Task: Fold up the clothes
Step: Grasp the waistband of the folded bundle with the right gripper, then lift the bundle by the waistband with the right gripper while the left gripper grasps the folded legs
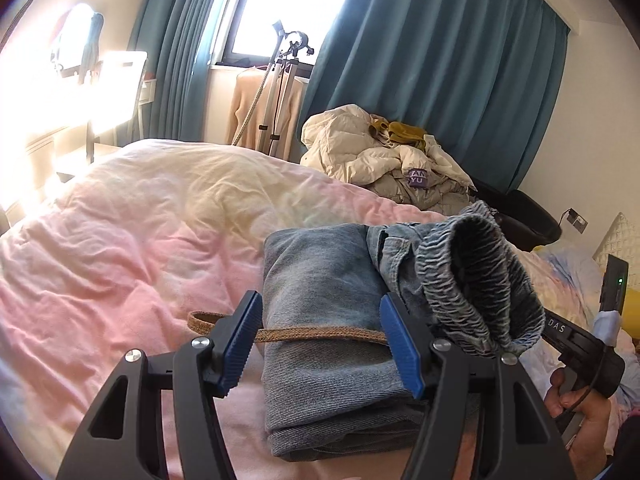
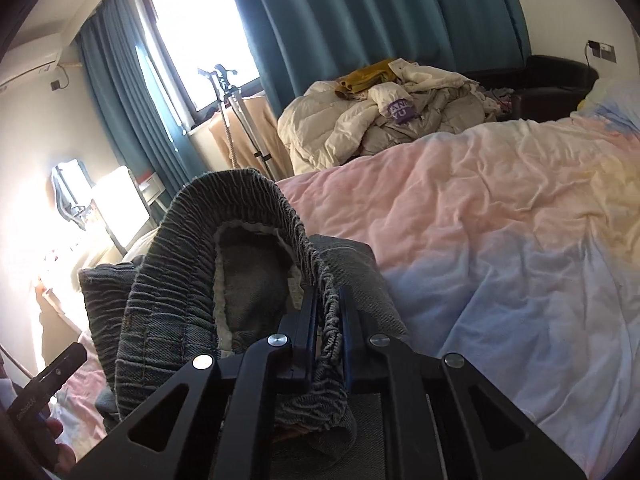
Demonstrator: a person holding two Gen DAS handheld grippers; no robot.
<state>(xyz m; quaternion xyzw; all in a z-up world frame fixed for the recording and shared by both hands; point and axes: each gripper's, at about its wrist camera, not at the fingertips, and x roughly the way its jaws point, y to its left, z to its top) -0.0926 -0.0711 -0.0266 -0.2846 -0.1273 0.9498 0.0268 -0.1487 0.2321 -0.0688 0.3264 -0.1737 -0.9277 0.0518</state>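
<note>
The jaws of the right gripper (image 2: 327, 320) are pinched tight on the elastic waistband (image 2: 224, 216) of one pair of folded jeans (image 1: 320, 280), lifting that band off the fold. The left gripper (image 1: 320, 340) has its jaws spread wide astride the jeans and one brown drawstring (image 1: 320, 335), its pads not pressing on them. The jeans lie on the pink duvet (image 1: 120, 240) of the bed, near its edge. One heap of pale clothes (image 1: 380, 156) sits beyond the bed.
</note>
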